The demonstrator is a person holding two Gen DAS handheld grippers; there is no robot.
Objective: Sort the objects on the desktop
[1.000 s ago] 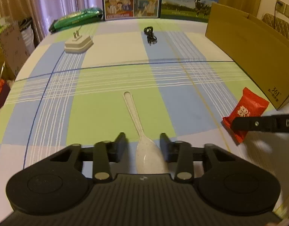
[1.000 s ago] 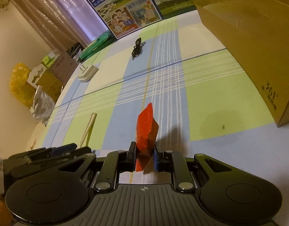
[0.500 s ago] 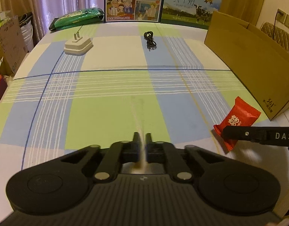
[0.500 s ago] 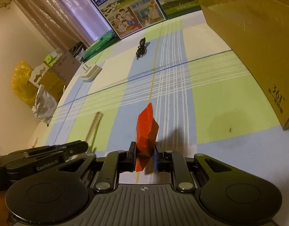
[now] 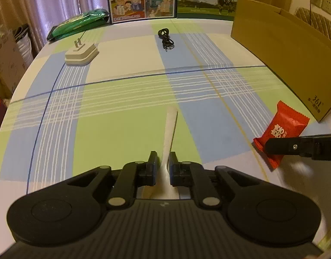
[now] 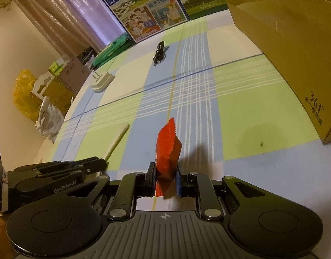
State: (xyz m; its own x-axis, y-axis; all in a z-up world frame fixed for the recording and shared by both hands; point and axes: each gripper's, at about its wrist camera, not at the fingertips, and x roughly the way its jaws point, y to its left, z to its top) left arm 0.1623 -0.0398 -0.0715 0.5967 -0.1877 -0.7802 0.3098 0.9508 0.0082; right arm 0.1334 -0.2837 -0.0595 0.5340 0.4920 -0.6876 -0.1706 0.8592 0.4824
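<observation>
Two grippers, both loaded. The left gripper (image 5: 163, 161) is clamped on a white spoon (image 5: 170, 129) — the pads pinch it near the bowl end and the handle projects forward over a green square of the checked tablecloth (image 5: 122, 108). The right gripper (image 6: 165, 172) is closed on a red snack packet (image 6: 167, 151), held on edge, one crimped end pointing up and away. From the left wrist camera the packet sits at the right, just short of the near corner of the cardboard box (image 5: 290, 64). Far side of the table — a white plug adapter (image 5: 81, 52) and a coiled black cable (image 5: 165, 38), well apart.
</observation>
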